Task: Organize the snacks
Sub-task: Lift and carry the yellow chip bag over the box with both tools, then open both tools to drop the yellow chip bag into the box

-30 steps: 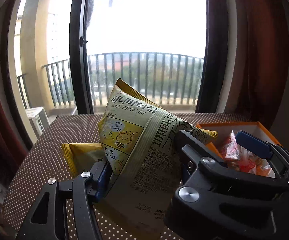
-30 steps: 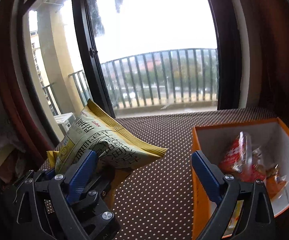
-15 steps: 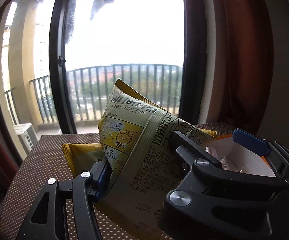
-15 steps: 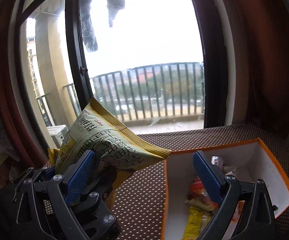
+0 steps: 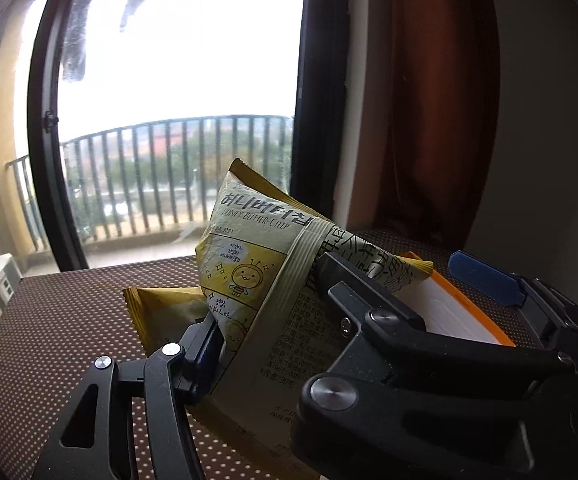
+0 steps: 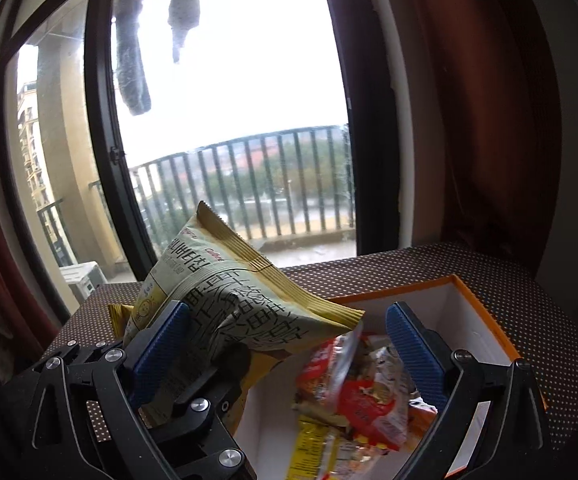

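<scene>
At the near edge of the dotted brown worktop [image 5: 61, 320], the left gripper [image 5: 267, 308] is clenched on a yellow chip bag [image 5: 257, 264], w/ one blue pad pressing its left side & the black finger pressing its right. The bag is lifted up off the worktop & tilted, top seam pointing up toward the window [image 5: 177, 80]. In the left view, a 2nd yellow bag [image 5: 165, 304] shows just behind it, low near the worktop; can't tell if it lies flat. In the right view, the chip bag's [image 6: 229, 300] right corner hangs over the left edge of the orange box [image 6: 485, 320], w/ white walls inside. The box sits on the right part of the worktop, near the back right corner by the brown curtain [image 6: 469, 120]. Inside the box lie red snack packs [image 6: 369, 400] & a yellow pack [image 6: 313, 452], all in a messy heap. The right gripper [image 6: 289, 344] has its fingers released & wide apart: the left blue pad [image 6: 161, 344] is just beside the chip bag, the other blue pad is over the box, & nothing is pinched btw. them. Outside the window there is a balcony rail [image 6: 269, 184], & 2 grey cloths [image 6: 133, 60] hang up top.
</scene>
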The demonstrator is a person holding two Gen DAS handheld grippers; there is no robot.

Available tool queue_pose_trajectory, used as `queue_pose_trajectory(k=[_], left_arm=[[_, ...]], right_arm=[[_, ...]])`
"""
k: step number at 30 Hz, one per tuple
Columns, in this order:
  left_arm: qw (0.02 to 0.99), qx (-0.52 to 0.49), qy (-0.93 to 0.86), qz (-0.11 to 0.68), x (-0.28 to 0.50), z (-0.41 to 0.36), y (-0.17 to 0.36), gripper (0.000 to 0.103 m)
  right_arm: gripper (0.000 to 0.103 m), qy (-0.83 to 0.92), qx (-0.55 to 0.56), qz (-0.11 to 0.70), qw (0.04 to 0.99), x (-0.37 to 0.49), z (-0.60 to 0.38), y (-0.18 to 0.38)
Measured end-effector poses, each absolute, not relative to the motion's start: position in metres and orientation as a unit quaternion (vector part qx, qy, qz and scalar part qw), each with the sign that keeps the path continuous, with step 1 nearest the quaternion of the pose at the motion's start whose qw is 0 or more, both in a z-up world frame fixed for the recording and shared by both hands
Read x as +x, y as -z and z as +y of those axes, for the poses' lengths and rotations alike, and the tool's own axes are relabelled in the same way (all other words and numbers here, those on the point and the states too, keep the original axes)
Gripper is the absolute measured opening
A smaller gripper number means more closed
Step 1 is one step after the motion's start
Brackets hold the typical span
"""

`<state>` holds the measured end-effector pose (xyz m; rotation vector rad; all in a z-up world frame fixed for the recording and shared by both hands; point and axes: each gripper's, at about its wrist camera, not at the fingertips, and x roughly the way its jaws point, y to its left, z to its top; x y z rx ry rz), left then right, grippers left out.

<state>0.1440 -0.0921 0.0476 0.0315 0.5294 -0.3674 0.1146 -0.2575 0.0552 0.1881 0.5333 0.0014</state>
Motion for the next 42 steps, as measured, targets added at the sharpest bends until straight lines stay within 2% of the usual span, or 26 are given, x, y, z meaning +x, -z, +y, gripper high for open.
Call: queue_pose_trajectory(k=[10,19,31,37,42], left_arm=[[0.930,0.020,0.222,0.293,0.171,-0.128,-0.035,0.063],[0.901,0.034,0.244,0.356,0.207,-0.156,-0.013,0.063],[0.892,0.066,0.251,0.370,0.229,-0.176,0.000,0.066],[0.875,0.093,0.255,0.400,0.231,-0.193,0.006,0.070],[0.871,0.112,0.243,0.412,0.239,-0.194,0.012,0.079]], right_arm=[[0.100,0.041,0.115,0.285,0.951,0.120,-0.297,-0.039],[0.100,0.071,0.154,0.325,0.930,0.122,-0.329,-0.004],[0.102,0.087,0.192,0.341,0.916,0.124,-0.365,0.024],[0.102,0.112,0.210,0.358,0.903,0.124,-0.384,0.039],[0.103,0.128,0.211,0.374,0.894,0.120,-0.391,0.046]])
